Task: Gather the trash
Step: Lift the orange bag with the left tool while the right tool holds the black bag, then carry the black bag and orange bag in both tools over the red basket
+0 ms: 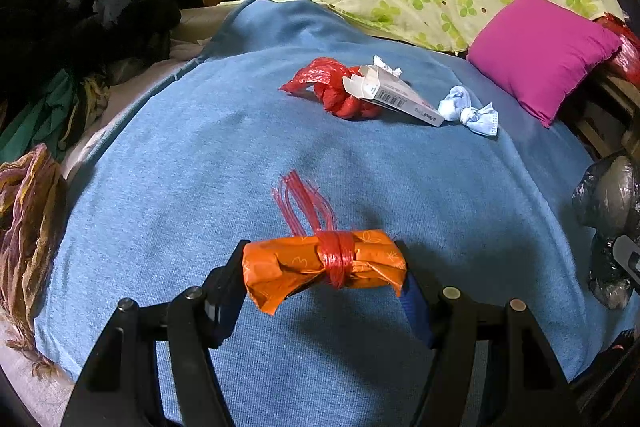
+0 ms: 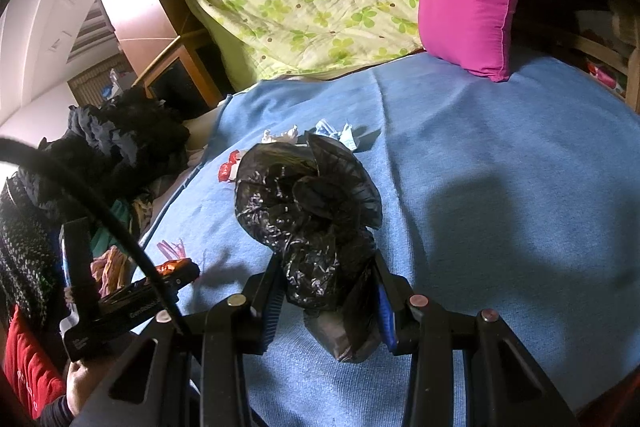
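While the right gripper (image 2: 326, 297) pinches the crumpled black bag (image 2: 308, 203) over the blue blanket (image 2: 500, 187), contents hidden, the left gripper (image 1: 324, 267) clamps an orange packet (image 1: 320, 263) above it.

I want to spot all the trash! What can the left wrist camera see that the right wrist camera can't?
Only the left wrist view clearly shows the white carton, the knotted red bag and the orange packet gripped by the left gripper. Only the right wrist view shows the right gripper squeezing the black trash bag. Both show the blue blanket and pink pillow.
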